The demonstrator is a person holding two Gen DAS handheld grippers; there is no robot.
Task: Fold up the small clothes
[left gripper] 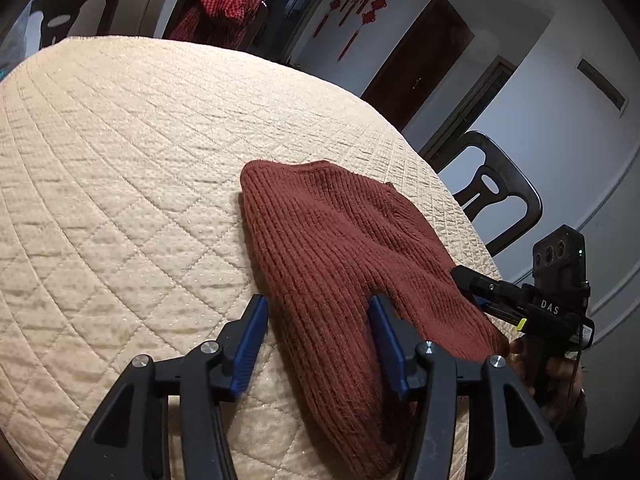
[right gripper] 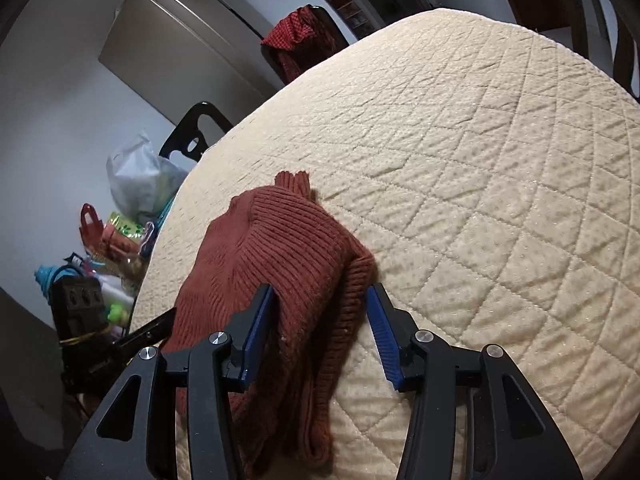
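Quilted cream table cover carried the rust knit garment, its long axis running away from my tools. I held the left gripper and right gripper open, each straddling a near edge, equally close.

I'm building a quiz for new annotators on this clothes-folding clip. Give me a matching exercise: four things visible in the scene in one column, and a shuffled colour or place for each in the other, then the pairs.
Things:
1. knit sweater
2. quilted cover
3. checked garment
4. left gripper

Descriptions:
A. cream, spread over the table
B. draped on a chair back behind the table
C. rust brown, bunched near the table edge
D. blue pads apart, straddling knit fabric

Pairs: 1-C, 2-A, 3-B, 4-D
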